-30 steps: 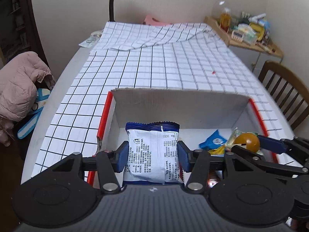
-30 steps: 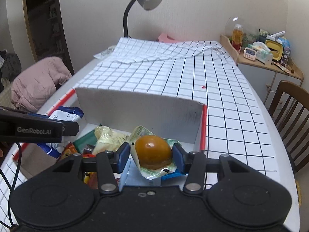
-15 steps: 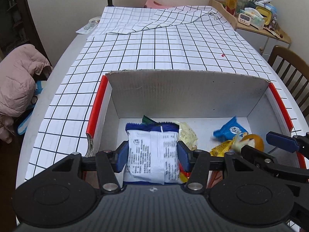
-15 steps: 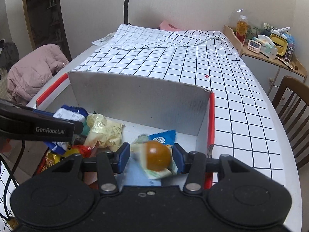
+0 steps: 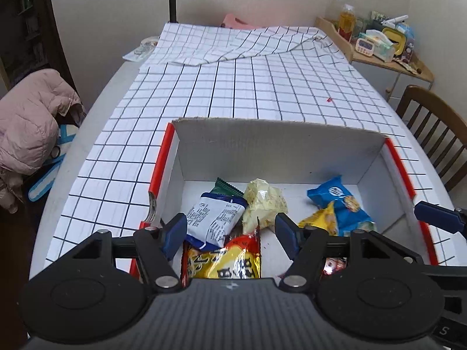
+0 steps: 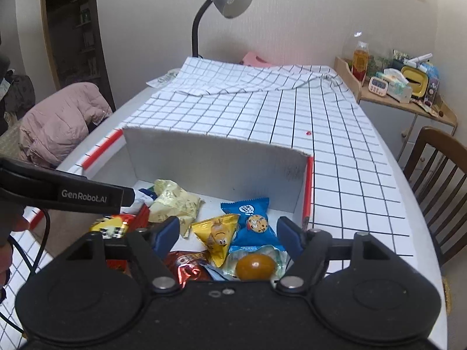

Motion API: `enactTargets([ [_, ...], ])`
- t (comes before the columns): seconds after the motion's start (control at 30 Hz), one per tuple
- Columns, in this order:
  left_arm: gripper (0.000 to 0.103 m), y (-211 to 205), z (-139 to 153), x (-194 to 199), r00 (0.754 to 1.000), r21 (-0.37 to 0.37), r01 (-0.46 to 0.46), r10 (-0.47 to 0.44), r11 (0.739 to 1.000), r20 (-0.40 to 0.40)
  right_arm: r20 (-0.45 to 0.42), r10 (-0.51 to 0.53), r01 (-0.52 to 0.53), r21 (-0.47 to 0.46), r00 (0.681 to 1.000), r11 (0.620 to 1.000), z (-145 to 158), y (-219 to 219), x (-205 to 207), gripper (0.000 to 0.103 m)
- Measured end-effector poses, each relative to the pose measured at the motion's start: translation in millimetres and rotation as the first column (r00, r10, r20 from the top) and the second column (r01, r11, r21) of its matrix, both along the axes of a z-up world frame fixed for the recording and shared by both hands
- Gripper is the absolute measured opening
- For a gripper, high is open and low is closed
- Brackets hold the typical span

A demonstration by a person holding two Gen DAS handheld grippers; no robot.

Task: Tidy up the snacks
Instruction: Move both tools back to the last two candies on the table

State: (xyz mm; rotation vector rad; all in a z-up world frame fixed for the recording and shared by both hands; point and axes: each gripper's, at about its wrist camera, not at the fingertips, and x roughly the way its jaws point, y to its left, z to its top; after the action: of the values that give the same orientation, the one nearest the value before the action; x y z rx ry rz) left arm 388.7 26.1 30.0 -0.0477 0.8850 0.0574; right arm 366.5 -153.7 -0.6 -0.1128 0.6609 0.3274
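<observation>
Left gripper (image 5: 230,230) and right gripper (image 6: 227,236) jaws opening, holding nothing; gripper bodies hide the box's (image 5: 277,145) near snacks.

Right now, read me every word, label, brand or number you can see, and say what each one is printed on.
"GenRobot.AI": side of the black left gripper, seen from the right wrist.
"S": black casing at the left wrist view's bottom right corner.
White and blue snack packet: fine print, too small.
Red and yellow foil packet: large characters, cut off, unreadable.
Blue cookie packet: logo too blurred.
</observation>
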Motion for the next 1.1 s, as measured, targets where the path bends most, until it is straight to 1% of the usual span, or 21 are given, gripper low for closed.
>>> enactTargets([
  [0.17,0.066,-6,19,-23,0.999,-0.003,0.014,-0.013,1.000,0.035,0.042,0.002,-0.002,0.018,0.999,1.000,18,-5,-24,0.080],
  [0.43,0.066,-15,45,-64,0.995,0.001,0.042,-0.042,0.999,0.088,0.089,0.013,-0.017,0.041,0.996,0.999,37,-14,-64,0.083],
  [0.6,0.066,-19,55,-90,0.992,0.001,0.058,-0.058,0.998,0.116,0.112,0.019,-0.024,0.049,0.994,0.998,45,-18,-88,0.086],
  [0.73,0.066,-21,60,-110,0.989,-0.001,0.073,-0.072,0.997,0.133,0.121,0.032,-0.039,0.055,0.992,0.998,47,-19,-106,0.088],
  [0.87,0.066,-24,62,-131,0.985,-0.002,0.098,-0.096,0.995,0.142,0.128,0.052,-0.061,0.069,0.990,0.996,46,-21,-126,0.094],
  [0.97,0.074,-24,60,-148,0.982,-0.005,0.116,-0.114,0.993,0.151,0.130,0.075,-0.085,0.074,0.989,0.994,43,-23,-140,0.096],
  [1.1,0.077,-21,54,-166,0.980,-0.014,0.134,-0.131,0.991,0.153,0.129,0.099,-0.110,0.080,0.987,0.991,36,-25,-158,0.100],
])
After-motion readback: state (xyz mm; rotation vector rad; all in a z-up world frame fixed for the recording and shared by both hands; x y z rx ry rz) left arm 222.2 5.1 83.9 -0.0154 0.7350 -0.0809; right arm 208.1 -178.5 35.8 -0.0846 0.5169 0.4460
